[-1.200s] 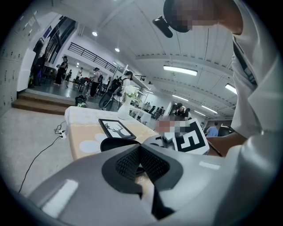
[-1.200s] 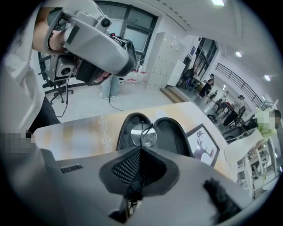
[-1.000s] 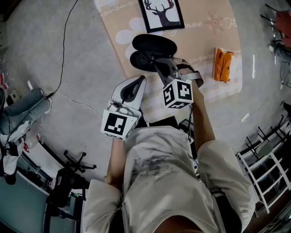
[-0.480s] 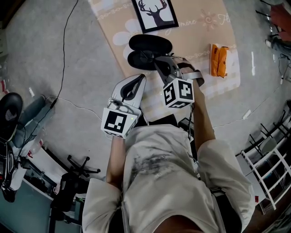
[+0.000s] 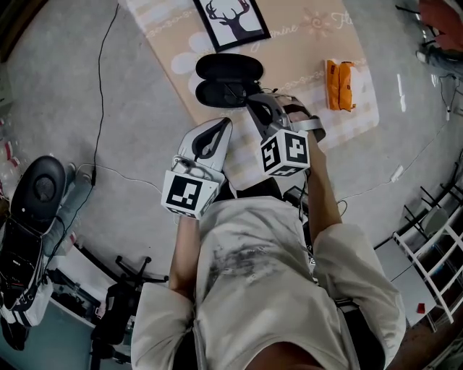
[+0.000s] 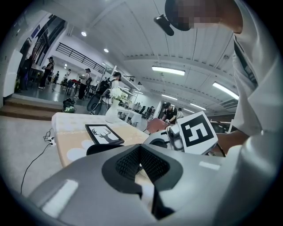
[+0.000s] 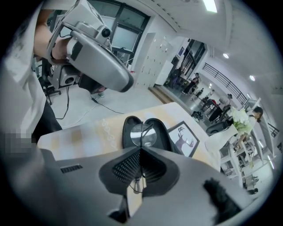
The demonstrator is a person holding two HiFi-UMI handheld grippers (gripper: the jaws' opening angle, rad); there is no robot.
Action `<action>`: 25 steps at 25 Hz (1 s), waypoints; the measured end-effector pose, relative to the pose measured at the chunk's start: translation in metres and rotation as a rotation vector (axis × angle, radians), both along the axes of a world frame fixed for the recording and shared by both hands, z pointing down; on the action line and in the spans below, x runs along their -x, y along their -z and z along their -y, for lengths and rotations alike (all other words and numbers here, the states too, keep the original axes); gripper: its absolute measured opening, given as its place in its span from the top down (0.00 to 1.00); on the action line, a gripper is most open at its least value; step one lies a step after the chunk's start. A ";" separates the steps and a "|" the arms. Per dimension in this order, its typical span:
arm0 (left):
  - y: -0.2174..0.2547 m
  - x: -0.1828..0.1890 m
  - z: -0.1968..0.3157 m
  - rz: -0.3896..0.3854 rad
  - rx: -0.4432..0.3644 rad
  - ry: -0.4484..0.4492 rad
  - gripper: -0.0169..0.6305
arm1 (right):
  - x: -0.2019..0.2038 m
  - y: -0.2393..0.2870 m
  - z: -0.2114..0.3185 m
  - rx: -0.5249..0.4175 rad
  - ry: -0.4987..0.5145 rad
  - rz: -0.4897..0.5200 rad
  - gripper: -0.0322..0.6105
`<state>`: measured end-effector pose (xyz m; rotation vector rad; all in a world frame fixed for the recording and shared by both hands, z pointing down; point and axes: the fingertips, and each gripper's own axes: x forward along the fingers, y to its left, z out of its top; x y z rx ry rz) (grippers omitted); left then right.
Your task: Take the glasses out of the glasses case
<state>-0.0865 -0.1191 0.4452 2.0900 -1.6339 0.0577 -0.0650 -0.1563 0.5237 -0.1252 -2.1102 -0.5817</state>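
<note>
Task thing: thin-rimmed glasses with round clear lenses (image 7: 143,134). In the right gripper view one lens sits in front of the open case, over the line where its two halves meet. I cannot tell whether the frame is clear of the case.

Landmark: black oval hard-shell glasses case (image 5: 230,69), lying open in two halves on the beige flower-print cloth (image 5: 304,58).

Right gripper (image 5: 248,100): tips at the near right end of the case. In its own view the right gripper (image 7: 140,149) has its jaws pressed together on a thin wire part of the glasses, with the lens just past the tips.

Left gripper (image 5: 226,124): on the near side of the case, apart from it and just left of the right gripper. In its own view the left gripper (image 6: 140,148) has its jaws closed against each other with nothing between them.

Beyond the case: black-framed picture of a deer head (image 5: 230,18), lying flat on the cloth just past the far half.

Right of the case: orange folded item (image 5: 338,85), well apart from it on the same cloth.

Change over the last second: the head view has swung, so the case, picture and orange item all sit higher and further left in frame. The case keeps its place beside the picture. The right gripper stays at the same end of the case. The left gripper holds its spot. A black office chair (image 5: 40,188) has come into view far left of the case, on the grey floor.
</note>
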 end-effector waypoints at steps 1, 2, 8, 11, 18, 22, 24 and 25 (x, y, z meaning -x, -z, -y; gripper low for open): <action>0.000 -0.002 -0.001 0.001 0.000 -0.009 0.96 | -0.003 0.000 -0.002 0.001 -0.007 -0.001 0.92; -0.001 -0.004 -0.002 0.001 0.002 -0.015 0.96 | -0.006 0.000 -0.003 0.001 -0.014 -0.003 0.92; -0.008 -0.019 -0.007 -0.003 0.005 -0.062 0.96 | -0.023 -0.005 -0.011 0.007 -0.061 -0.014 0.92; -0.014 -0.028 -0.008 0.002 0.017 -0.094 0.96 | -0.034 -0.009 -0.014 0.012 -0.093 -0.021 0.92; -0.028 -0.054 -0.009 0.010 0.039 -0.171 0.96 | -0.064 -0.021 -0.021 0.028 -0.161 -0.040 0.92; -0.033 -0.067 -0.008 0.011 0.053 -0.212 0.96 | -0.077 -0.029 -0.024 0.040 -0.187 -0.056 0.92; -0.035 -0.071 -0.006 0.012 0.058 -0.228 0.96 | -0.082 -0.034 -0.025 0.043 -0.195 -0.065 0.92; -0.036 -0.073 -0.006 0.012 0.060 -0.234 0.96 | -0.085 -0.036 -0.025 0.045 -0.199 -0.069 0.92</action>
